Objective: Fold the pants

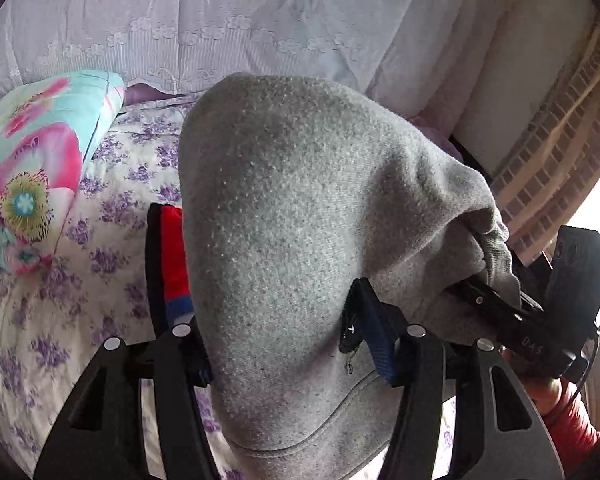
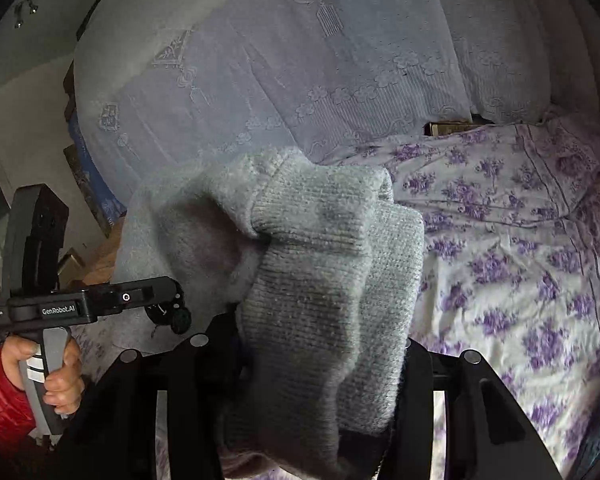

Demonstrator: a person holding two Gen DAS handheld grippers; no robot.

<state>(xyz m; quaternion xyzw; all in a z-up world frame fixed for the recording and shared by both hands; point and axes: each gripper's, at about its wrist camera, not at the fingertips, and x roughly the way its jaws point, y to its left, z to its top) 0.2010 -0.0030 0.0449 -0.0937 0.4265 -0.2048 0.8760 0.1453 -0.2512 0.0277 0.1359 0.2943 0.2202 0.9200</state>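
Both grippers, L (image 1: 284,320) & R (image 2: 320,360), clamped on grey pants (image 1: 300,208), cloth bunched betw. jaws. Held above floral bedsheet (image 2: 520,260), prob. to carry one end over for a fold.

A bed (image 2: 520,264) with purple-flowered sheet carried a bright floral pillow (image 1: 40,168) and white lace-covered bedding (image 2: 280,72).

One pair of grey pants (image 1: 300,216) is hanging draped over two tongs, the left tongs (image 1: 284,320) and the right tongs (image 2: 320,360). One flowered pillow (image 1: 36,168) is lying left of the left tongs on one bed (image 2: 520,280), and one lace cover (image 2: 280,80) is showing beyond both tongs.
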